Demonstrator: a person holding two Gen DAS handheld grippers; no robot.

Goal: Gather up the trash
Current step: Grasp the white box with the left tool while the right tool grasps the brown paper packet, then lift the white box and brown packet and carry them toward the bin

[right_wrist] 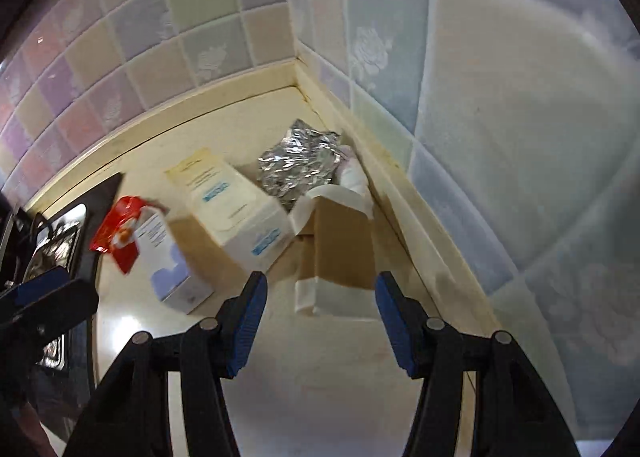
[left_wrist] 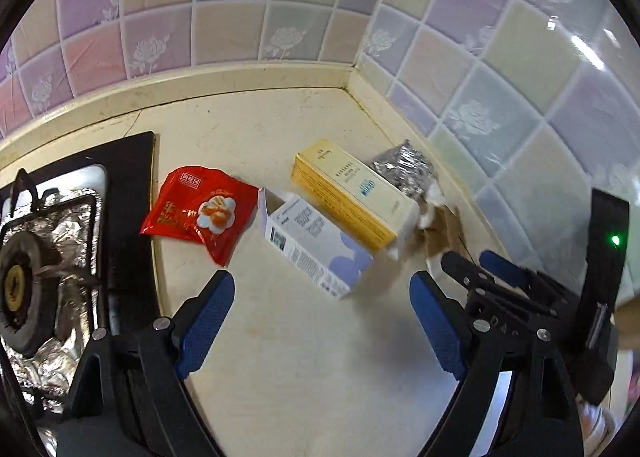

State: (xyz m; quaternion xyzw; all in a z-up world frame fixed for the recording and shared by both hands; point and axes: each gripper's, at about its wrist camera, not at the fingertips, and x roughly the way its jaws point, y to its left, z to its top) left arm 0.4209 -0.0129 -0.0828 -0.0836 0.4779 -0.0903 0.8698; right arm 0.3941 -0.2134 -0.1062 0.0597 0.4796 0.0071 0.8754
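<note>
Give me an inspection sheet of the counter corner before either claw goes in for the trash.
Surface: cream countertop, stained along the wall joint.
Job's things: red snack bag flat beside the stove; white-and-lilac box lying with one end open; yellow box behind it; crumpled foil in the corner; brown cardboard flap in front of the foil.
Clutter: nothing seen beyond the trash.
Grippers: left claw open, empty, short of the lilac box; right claw open, empty, facing the cardboard.
Cables: nothing seen.
Surroundings: gas stove lined with foil at left; pastel tiled walls meeting at the corner.
</note>
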